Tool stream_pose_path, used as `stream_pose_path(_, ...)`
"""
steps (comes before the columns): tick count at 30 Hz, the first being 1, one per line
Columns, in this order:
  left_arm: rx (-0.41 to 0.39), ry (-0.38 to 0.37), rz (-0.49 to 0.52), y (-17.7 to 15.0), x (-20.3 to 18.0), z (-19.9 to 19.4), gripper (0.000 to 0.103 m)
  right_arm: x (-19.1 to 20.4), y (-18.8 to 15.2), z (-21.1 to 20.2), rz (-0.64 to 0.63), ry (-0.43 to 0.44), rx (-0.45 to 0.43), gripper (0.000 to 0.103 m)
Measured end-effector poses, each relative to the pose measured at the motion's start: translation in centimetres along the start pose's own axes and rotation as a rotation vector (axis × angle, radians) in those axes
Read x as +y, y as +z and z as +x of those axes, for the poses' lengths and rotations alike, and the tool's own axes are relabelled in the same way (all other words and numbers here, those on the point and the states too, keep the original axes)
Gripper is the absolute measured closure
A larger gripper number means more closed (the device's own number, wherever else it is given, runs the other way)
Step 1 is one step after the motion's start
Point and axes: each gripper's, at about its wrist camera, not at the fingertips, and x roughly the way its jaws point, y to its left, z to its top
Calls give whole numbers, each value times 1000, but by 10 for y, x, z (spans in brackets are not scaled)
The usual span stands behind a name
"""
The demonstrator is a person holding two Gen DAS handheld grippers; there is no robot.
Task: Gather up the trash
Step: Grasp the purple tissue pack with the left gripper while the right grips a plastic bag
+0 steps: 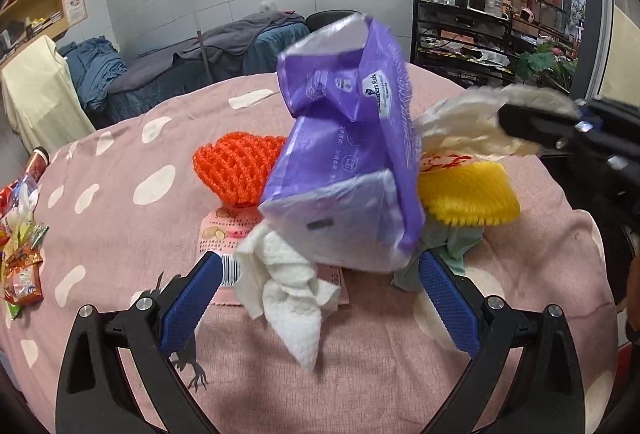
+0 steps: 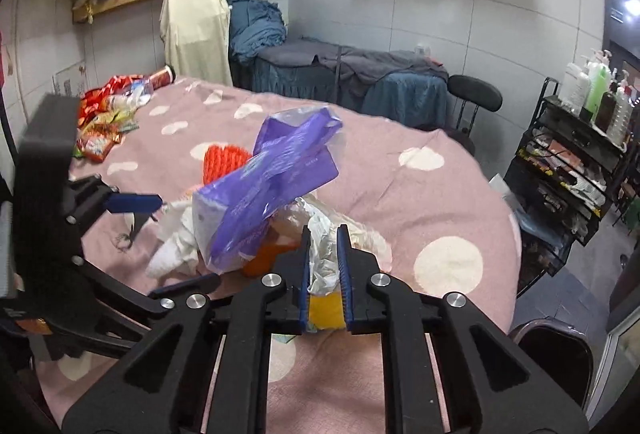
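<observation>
purple bag (image 1: 344, 154): glossy plastic (crinkled) | bedspread (image 1: 120, 202): matt cloth | orange scrubber (image 1: 236, 166): rough mesh

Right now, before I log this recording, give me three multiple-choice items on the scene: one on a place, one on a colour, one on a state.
1. Where does the pile of snack wrappers lie?
A. on the pink spotted blanket
B. on the wall shelf
C. on the black chair

2. What colour is the plastic bag standing above the pile?
A. green
B. purple
C. black

3. How is the right hand-held gripper?
A. wide open and empty
B. shut on crumpled white paper
C. shut on the orange knitted piece

Key: 1 A, the wrappers rest at the blanket's far edge. 2 B, the bag is purple. 3 B, the paper sits pinched between its blue pads.
</observation>
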Motion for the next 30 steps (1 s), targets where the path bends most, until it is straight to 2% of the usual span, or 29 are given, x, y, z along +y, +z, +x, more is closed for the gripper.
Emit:
stream_pose_path(5,21,-7,-7,10,-3,13,6,-21,8,-33,79,-21,-62,90)
stream_pose_path(8,42,-19,-9,13,-6,21,13,-29,8,-53,98,-38,-93,91)
stream_pose_path(13,32,-21,-16,17,-9,21,37,-44,1,-78,158,-60,-119,91)
stream_pose_path(19,-7,-51,-63,19,-8,6,51,-63,-16,-101,241,-55,-135,91)
stream_pose_path(27,-128,-122,-116,27,-16,-42,53,-90,-42,-135,331,-93,-165,92)
stream_pose_path(30,-160,-149,-103,30,-26,-55,53,-99,-48,-148,350,-118,-179,92)
